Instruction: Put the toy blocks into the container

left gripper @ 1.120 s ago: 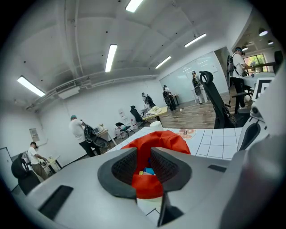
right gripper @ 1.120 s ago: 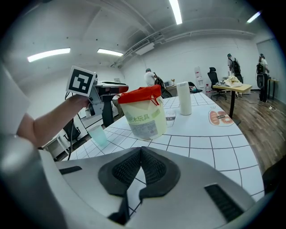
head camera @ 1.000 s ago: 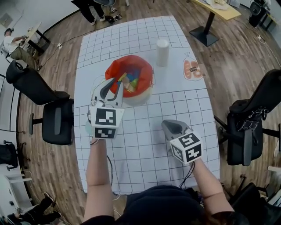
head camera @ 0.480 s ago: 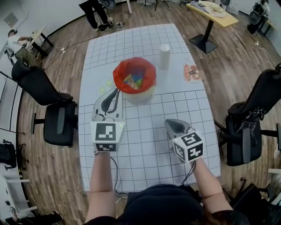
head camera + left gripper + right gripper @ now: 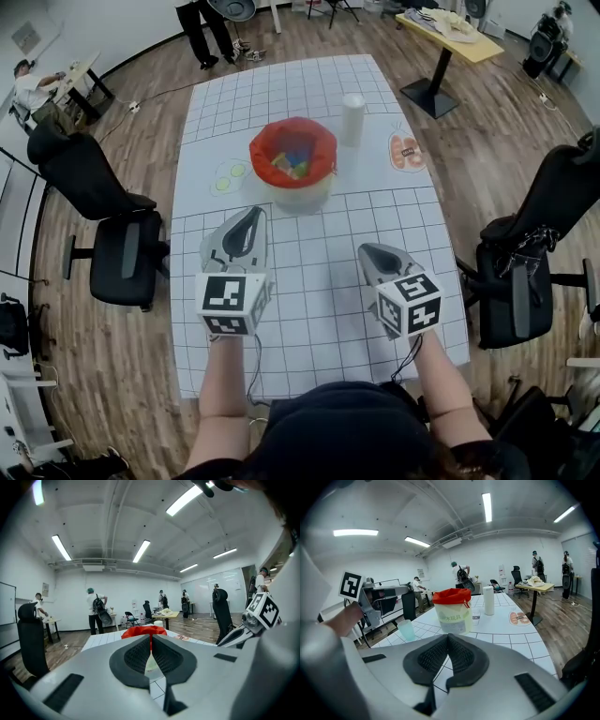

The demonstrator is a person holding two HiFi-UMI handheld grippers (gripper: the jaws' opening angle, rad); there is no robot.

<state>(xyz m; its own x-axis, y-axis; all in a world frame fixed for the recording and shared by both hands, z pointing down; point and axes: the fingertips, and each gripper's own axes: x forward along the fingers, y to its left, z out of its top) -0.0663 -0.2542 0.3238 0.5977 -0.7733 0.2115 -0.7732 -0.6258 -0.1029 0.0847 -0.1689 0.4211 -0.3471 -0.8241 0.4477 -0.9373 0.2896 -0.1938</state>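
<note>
The container (image 5: 302,194) is a pale bucket lined with a red bag; it stands mid-table with several coloured toy blocks (image 5: 289,164) inside. My left gripper (image 5: 252,217) hovers near the table's front left, short of the bucket. Its jaws are closing, tips together, with nothing between them. In the left gripper view the left gripper (image 5: 151,637) points at the red rim (image 5: 140,631). My right gripper (image 5: 368,251) is shut and empty at the front right. The right gripper view shows the right gripper (image 5: 447,637) facing the bucket (image 5: 453,616).
A white cylinder (image 5: 352,118) and a printed sausage packet (image 5: 407,151) lie behind and right of the bucket. A pale green cup (image 5: 406,630) sits to its left. Black office chairs (image 5: 120,253) flank the gridded table (image 5: 319,309). People stand at the far wall.
The left gripper has drawn back from over the bucket's rim toward me and closed its jaws. The right gripper has barely moved.
</note>
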